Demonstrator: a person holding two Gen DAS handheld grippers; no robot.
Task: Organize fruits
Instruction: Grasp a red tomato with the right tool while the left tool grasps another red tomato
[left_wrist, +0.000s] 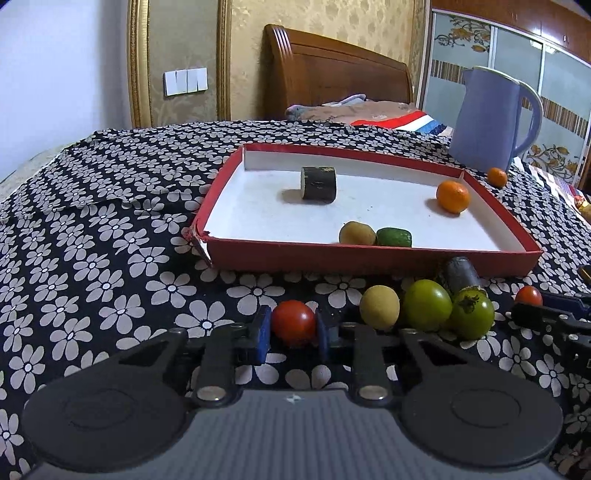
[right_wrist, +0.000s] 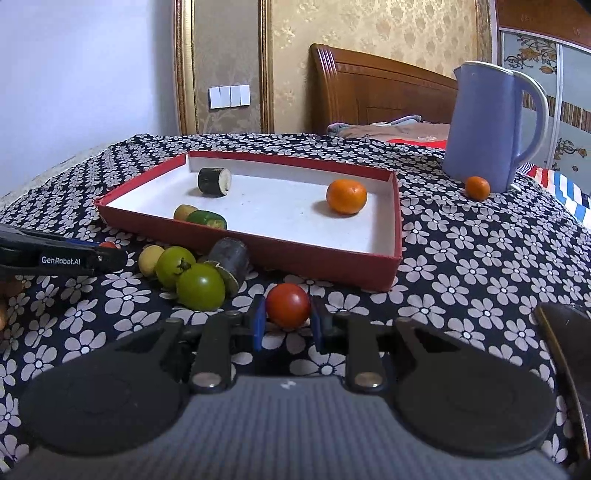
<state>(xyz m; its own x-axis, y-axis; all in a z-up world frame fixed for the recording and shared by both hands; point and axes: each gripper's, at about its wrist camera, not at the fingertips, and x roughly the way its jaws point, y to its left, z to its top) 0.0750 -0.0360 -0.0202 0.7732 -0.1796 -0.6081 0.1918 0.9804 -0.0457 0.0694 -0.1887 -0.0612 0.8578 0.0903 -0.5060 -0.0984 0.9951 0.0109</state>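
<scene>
A red-rimmed white tray (left_wrist: 362, 254) (right_wrist: 384, 273) holds an orange (left_wrist: 453, 196) (right_wrist: 346, 196), a dark cylinder piece (left_wrist: 319, 184) (right_wrist: 214, 181), a yellow-brown fruit (left_wrist: 357, 233) and a green piece (left_wrist: 394, 237). My left gripper (left_wrist: 293, 326) is shut on a red tomato (left_wrist: 294, 322), low over the cloth. My right gripper (right_wrist: 288, 314) has its pads at the sides of another red tomato (right_wrist: 288, 305). Two green tomatoes (left_wrist: 447, 309) (right_wrist: 192, 277), a yellow fruit (left_wrist: 379, 307) (right_wrist: 150, 260) and a dark cylinder (left_wrist: 461, 273) (right_wrist: 229, 261) lie before the tray.
A blue jug (left_wrist: 491, 118) (right_wrist: 491, 125) stands at the back right with a small orange (left_wrist: 497, 176) (right_wrist: 477, 187) beside it. The black floral cloth (left_wrist: 110, 229) covers the surface. A wooden headboard and bedding lie behind.
</scene>
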